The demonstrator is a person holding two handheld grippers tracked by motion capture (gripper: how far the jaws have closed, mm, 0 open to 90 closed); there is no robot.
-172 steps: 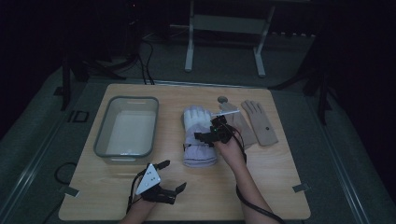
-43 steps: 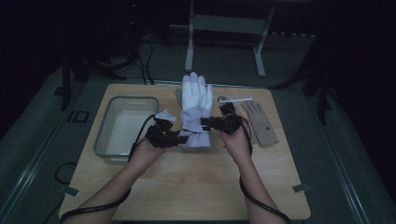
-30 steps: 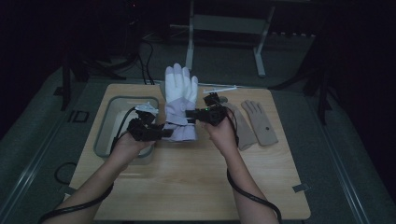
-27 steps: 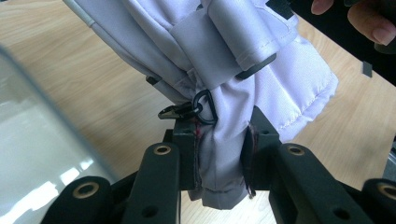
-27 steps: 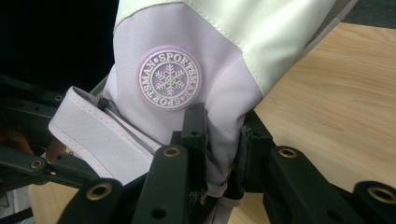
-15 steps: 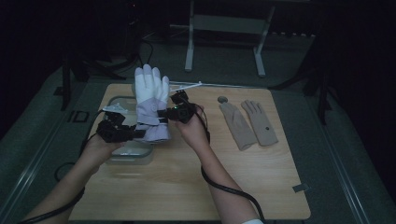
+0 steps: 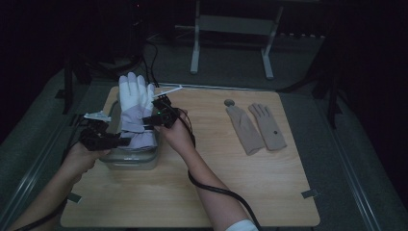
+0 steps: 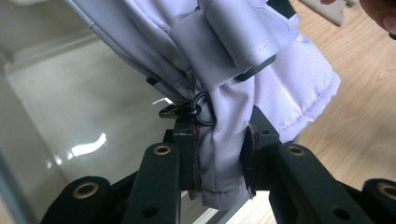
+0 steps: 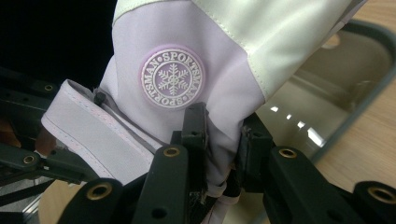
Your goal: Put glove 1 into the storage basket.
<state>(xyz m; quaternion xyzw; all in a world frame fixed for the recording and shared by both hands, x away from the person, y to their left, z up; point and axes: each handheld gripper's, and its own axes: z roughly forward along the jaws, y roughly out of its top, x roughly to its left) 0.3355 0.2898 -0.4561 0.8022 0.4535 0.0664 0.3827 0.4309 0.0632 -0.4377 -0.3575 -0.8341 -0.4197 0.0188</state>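
The person holds a white and pale lilac ski glove in the air with both tools, above the clear plastic tub that stands at the left part of the wooden table; the glove's fingers point up and away from the person, and its cuff hangs just over the tub's rim. The left gripper is clenched on the bunched cuff fabric, right beside a small black clip ring; the cloth is squeezed between both pads. The right gripper is also clamped on the glove, on the lilac part just under a round snowflake badge; the tub is behind it in that view. In the high view the left gripper is at the glove's lower left edge and the right gripper at its right edge. On the right part of the table a pair of beige gloves lies flat, well apart from the tub.
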